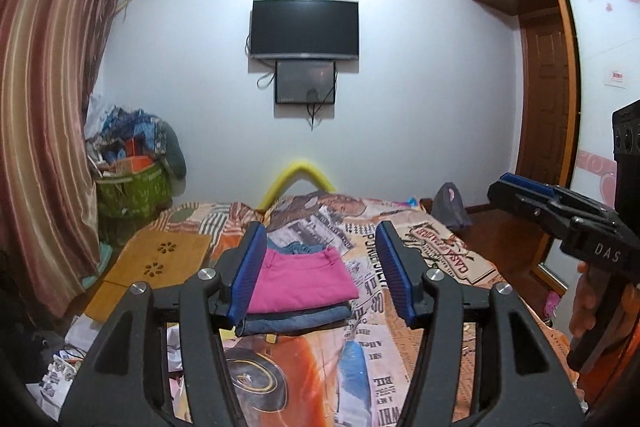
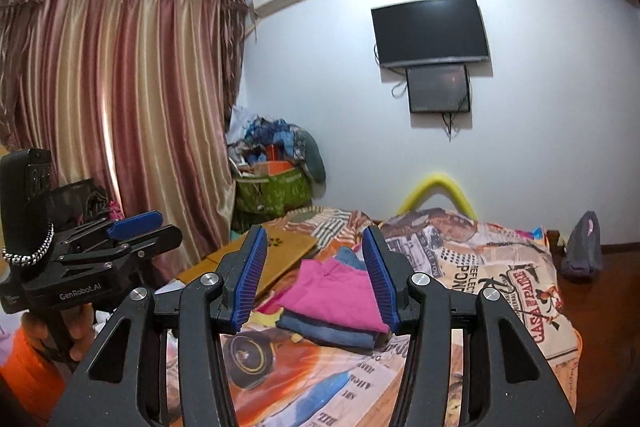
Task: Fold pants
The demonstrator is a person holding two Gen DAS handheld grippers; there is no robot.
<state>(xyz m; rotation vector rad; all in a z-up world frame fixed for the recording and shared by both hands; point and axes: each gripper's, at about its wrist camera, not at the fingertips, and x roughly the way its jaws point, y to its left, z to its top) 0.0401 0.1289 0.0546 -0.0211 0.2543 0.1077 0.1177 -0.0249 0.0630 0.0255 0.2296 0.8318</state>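
Note:
Folded pink pants [image 1: 304, 281] lie on top of a stack of folded blue jeans [image 1: 296, 323] on the bed [image 1: 400, 347]. The stack also shows in the right wrist view, pink pants [image 2: 332, 293] over jeans [image 2: 332, 333]. My left gripper [image 1: 320, 273] is open and empty, held above and in front of the stack. My right gripper [image 2: 316, 277] is open and empty, also held above the bed short of the stack. The right gripper shows in the left wrist view [image 1: 528, 187], and the left gripper shows in the right wrist view [image 2: 132, 223].
A wooden lap board [image 1: 156, 267] lies on the bed's left side. A green basket of clutter [image 1: 132, 183] stands by the striped curtain [image 1: 40, 127]. A yellow foam tube [image 1: 298, 179] and a grey bag [image 1: 450, 205] are at the bed's far end. A wardrobe [image 1: 592, 107] stands right.

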